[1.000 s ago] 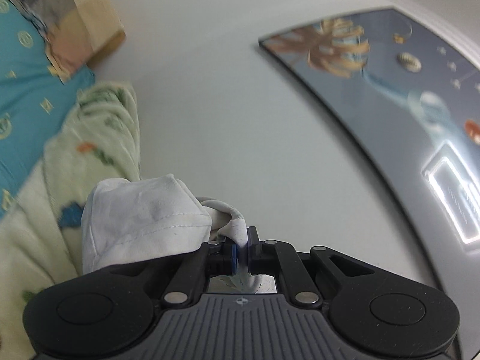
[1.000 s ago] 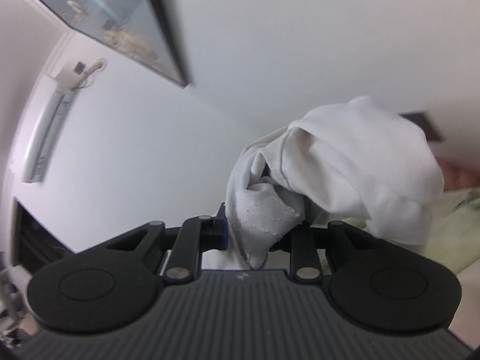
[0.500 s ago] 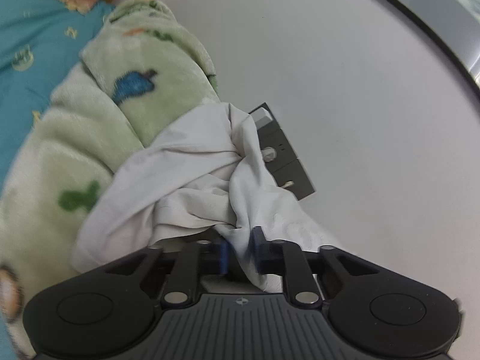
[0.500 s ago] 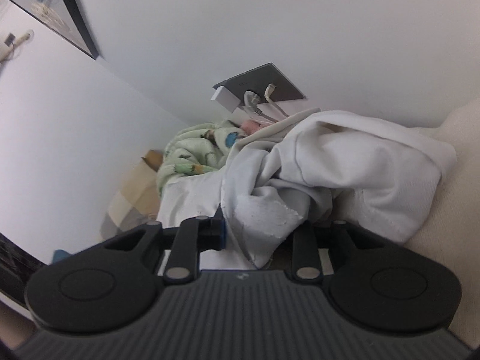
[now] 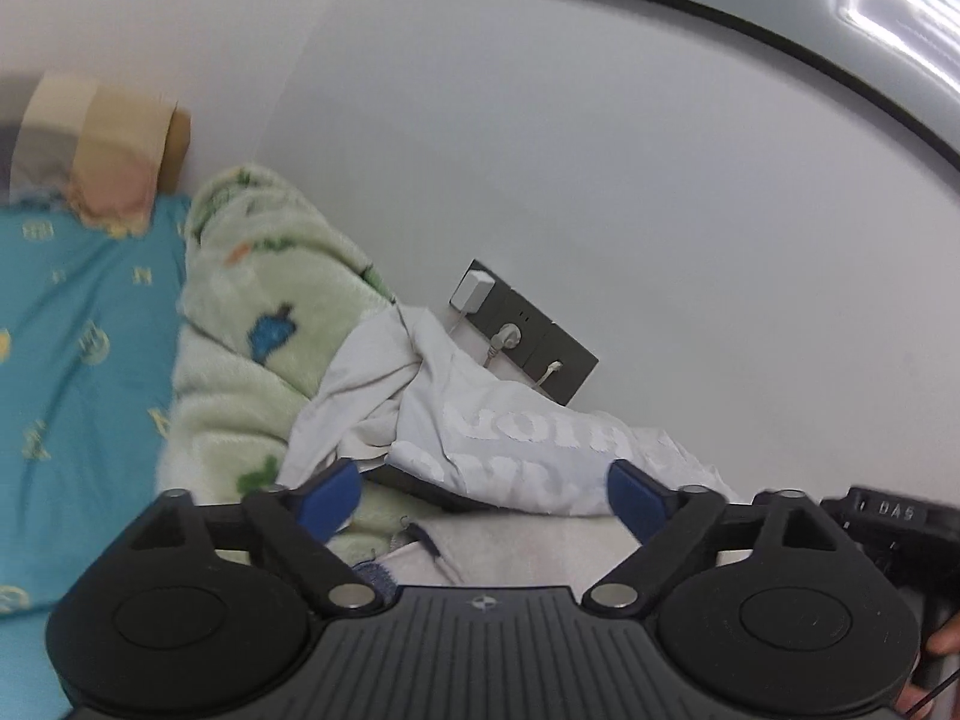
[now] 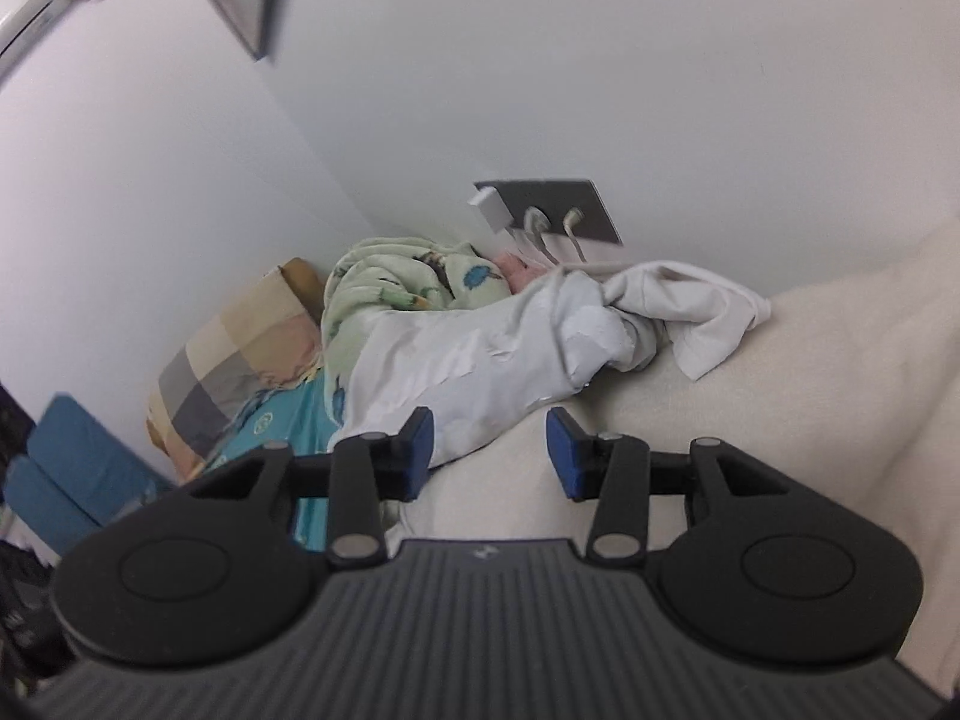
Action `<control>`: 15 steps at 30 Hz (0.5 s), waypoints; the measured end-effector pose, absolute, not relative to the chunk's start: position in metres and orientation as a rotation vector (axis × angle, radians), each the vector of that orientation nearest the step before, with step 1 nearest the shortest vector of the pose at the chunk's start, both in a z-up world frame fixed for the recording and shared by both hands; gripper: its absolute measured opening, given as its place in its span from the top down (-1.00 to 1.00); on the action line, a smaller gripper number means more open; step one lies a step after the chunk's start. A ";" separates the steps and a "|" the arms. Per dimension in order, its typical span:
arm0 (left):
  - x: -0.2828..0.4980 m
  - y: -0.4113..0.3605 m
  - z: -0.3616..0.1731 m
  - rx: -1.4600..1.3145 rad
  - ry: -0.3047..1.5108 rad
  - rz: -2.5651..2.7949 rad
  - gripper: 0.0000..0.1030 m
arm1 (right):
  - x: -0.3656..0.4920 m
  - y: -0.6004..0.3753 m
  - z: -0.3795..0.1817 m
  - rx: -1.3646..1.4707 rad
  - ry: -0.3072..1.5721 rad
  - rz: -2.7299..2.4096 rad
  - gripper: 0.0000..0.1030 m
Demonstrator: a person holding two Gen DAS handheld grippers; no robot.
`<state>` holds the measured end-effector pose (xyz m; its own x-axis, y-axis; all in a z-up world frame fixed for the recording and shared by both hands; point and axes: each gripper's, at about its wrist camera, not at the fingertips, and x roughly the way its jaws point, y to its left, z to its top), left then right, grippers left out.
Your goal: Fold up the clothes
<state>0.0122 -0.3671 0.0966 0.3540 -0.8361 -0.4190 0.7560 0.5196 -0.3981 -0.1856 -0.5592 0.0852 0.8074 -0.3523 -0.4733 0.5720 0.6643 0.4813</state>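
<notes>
Our left gripper is wide open and holds nothing. Our right gripper is wide open too, and its blue pads are empty. The white shirt lies in a crumpled heap on the cream bed cover, close to the wall. One end of it rests up against the green blanket. It has pale letters on it, and they look upside down from the left view. It is not folded; it is bunched up with one part twisted over the rest.

To fold it well, we need it flat. We should find two edges or corners that are far apart, pinch just one layer with each gripper, and pull gently sideways so the wrinkles come out. Grabbing the thick lump in the middle would only drag the whole heap.

Other things are close by. The green blanket is touching the shirt, so we could pinch it by mistake. The grey wall socket with white cables sits just behind the shirt, and we think one cable may lie on the cloth, though it is hard to see. A checked pillow and a blue sheet are off to the left.
</notes>
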 end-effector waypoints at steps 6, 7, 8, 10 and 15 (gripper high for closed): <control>-0.039 -0.317 0.118 -0.099 0.538 -0.998 -0.99 | -0.219 -0.488 0.117 0.488 0.289 -0.511 -0.41; -0.046 -0.310 0.119 -0.095 0.528 -0.991 -1.00 | -0.225 -0.477 0.120 0.465 0.270 -0.505 -0.50; -0.053 -0.303 0.121 -0.091 0.517 -0.983 -1.00 | -0.231 -0.465 0.124 0.442 0.250 -0.498 -0.64; -0.067 -0.288 0.125 -0.084 0.495 -0.968 -1.00 | -0.240 -0.446 0.129 0.390 0.229 -0.499 -0.62; -0.103 -0.252 0.134 -0.066 0.441 -0.931 -1.00 | -0.252 -0.412 0.131 0.292 0.227 -0.509 -0.62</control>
